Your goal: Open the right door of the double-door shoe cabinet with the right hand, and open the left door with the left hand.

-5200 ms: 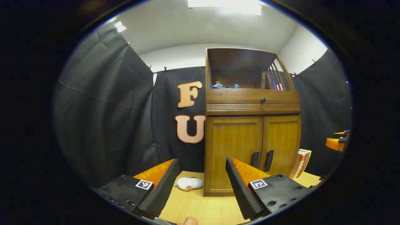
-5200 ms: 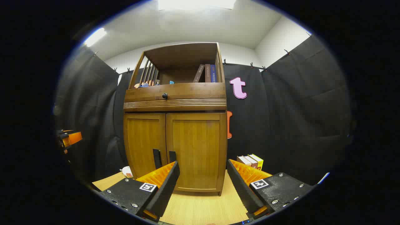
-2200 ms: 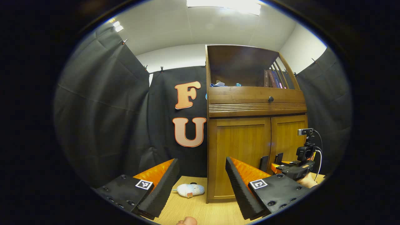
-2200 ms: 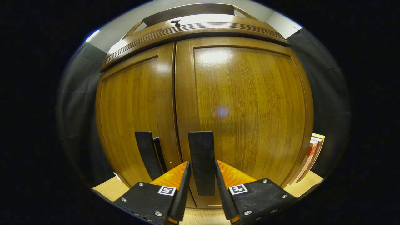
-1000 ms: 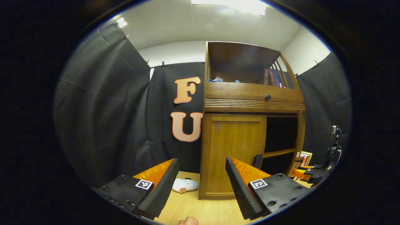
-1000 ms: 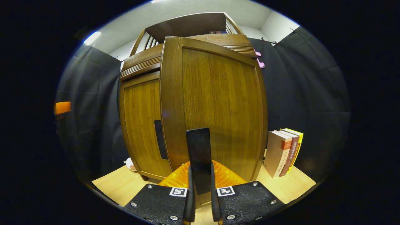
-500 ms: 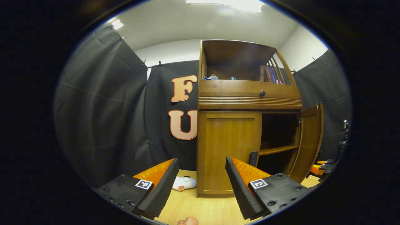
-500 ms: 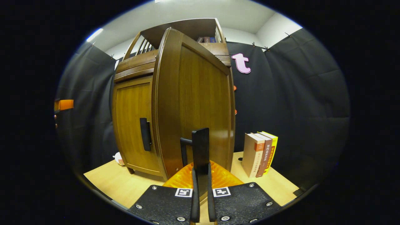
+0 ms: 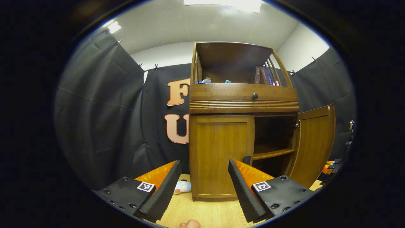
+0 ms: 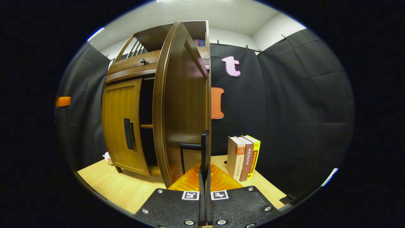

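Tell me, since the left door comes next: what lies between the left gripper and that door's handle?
In the left gripper view, bare tabletop separates the open left gripper from the closed left door; its handle peeks above the right finger.

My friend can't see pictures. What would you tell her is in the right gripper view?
The right gripper is shut on the black handle of the cabinet's right door, which stands swung wide open. The left door is closed, and three books stand on the wooden floor.

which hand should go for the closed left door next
Left. The left gripper is open, facing the shut left door; the right gripper is shut on the right door's handle.
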Demonstrator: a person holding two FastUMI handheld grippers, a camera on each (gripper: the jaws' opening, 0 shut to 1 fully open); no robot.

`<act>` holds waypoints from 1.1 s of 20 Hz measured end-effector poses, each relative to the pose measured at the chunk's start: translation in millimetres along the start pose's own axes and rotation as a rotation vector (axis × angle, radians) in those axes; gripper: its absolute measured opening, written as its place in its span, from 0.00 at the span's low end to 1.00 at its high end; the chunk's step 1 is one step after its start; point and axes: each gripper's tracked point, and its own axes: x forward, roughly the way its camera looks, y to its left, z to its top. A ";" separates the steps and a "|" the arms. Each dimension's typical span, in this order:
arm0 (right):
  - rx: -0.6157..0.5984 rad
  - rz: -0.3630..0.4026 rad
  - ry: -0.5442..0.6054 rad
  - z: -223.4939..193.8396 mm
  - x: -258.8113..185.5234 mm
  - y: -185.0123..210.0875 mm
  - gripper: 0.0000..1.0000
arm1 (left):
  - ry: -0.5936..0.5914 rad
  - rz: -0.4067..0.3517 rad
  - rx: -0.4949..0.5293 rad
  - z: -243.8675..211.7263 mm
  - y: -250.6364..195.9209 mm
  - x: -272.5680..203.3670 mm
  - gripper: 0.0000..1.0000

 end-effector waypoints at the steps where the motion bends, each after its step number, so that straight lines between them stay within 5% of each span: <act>1: 0.000 0.002 0.001 0.1 -0.4 -4.8 0.00 | -0.004 0.004 0.002 1.0 -1.1 2.2 0.97; 12: 0.037 0.081 0.005 -2.7 3.3 -47.0 0.00 | 0.011 0.011 0.006 -10.0 -19.5 16.2 0.99; 22: 0.062 0.075 0.000 -6.9 -13.0 -73.4 0.05 | 0.034 -0.022 0.025 -46.9 -48.7 62.9 0.99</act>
